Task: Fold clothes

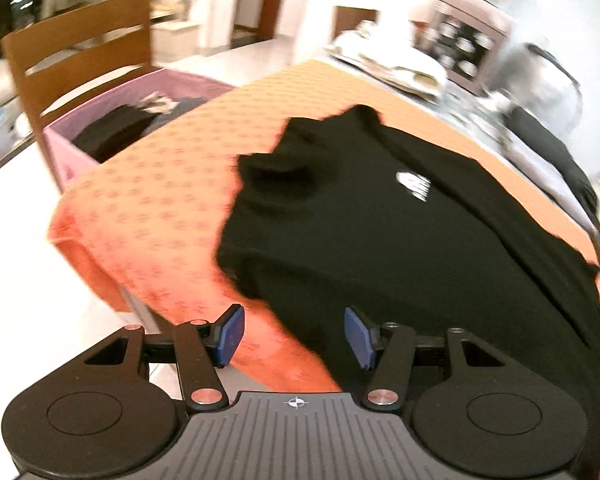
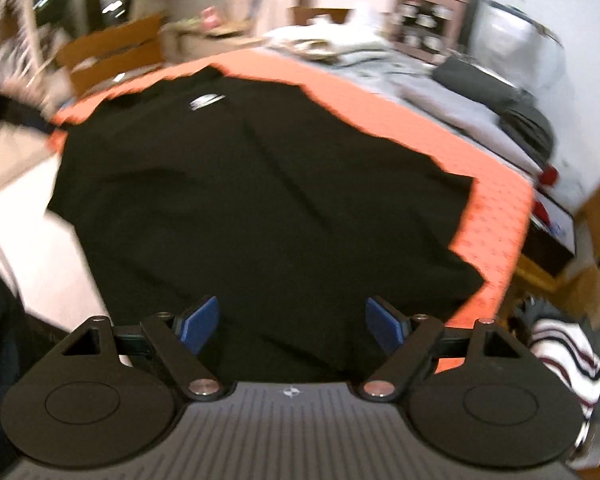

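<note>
A black T-shirt [image 1: 380,232] with a small white chest logo [image 1: 414,186] lies spread flat on the orange patterned tablecloth [image 1: 160,200]; its hem hangs over the near edge. My left gripper [image 1: 296,334] hovers open above the shirt's near left edge, with nothing pinched between its blue pads [image 1: 232,332]. In the right wrist view the same shirt [image 2: 260,184] fills the middle, logo [image 2: 206,101] at the far end. My right gripper [image 2: 292,326] stands wide open over the shirt's near hem, its pads [image 2: 386,328] apart from the cloth.
A pink basket [image 1: 66,148] holding dark clothes sits on a wooden chair [image 1: 80,44] at the table's far left. Piled grey and white laundry [image 2: 380,64] and dark garments [image 2: 512,108] lie at the far right. A striped garment [image 2: 564,356] sits below the table's right edge.
</note>
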`<state>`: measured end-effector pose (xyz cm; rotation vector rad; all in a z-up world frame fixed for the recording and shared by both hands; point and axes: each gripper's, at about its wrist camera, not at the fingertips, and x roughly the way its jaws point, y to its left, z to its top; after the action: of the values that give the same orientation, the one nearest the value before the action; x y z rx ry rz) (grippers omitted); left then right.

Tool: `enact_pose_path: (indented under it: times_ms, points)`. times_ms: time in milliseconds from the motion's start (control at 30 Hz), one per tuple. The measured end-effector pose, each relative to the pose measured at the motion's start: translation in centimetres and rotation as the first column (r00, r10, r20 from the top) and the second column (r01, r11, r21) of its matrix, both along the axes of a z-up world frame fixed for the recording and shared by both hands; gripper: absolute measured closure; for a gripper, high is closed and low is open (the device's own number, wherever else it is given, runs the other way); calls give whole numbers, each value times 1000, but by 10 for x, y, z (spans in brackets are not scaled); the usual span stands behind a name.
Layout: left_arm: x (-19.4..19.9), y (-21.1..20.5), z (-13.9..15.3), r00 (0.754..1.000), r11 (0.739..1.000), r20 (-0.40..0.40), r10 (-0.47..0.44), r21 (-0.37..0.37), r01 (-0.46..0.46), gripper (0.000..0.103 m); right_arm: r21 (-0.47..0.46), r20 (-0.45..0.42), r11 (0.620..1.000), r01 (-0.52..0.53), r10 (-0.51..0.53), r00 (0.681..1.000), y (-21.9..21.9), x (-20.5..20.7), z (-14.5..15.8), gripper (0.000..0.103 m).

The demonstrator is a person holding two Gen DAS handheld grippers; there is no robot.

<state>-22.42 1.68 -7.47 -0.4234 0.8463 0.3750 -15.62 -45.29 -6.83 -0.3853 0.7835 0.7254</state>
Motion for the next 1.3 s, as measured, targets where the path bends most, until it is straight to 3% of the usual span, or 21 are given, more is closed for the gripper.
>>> enact_pose_path:
  times_ms: [133,533,867,933,1100,1133,1200,1267,1300]
  points:
    - [1,16,-2,1000,1000,-12,9,2,-9,44,-52,31,996,-78,79,996,20,-29,-7,18]
    - [10,15,-10,985,984,-43,-168,45,170,41,-288,120,944,-159,200,972,58,-106,-41,18]
    - [21,35,-12,997,997,-12,-78,-17,77,42,-453,196,879,-148,261,945,69,-120,-60,21]
    - [24,39,-13,998,998,-12,-61,-18,60,42,-475,211,868,-144,272,939,70,-121,-63,26]
    - [22,38,-10,998,998,-6,-63,6,64,42,-501,222,849,-169,315,923,73,-122,-63,51]
    - [20,36,-8,996,996,2,-92,12,92,42,-500,221,848,-177,322,921,73,-125,-62,56]
    - [15,29,-4,982,981,4,-188,45,187,42,-494,218,850,-185,327,920,74,-130,-58,75]
    - [10,18,-2,956,952,-10,-293,90,293,41,-477,216,862,-173,306,927,74,-129,-51,88]
    - [8,12,-2,938,931,-18,-347,116,347,40,-467,215,868,-165,293,932,75,-128,-47,90]
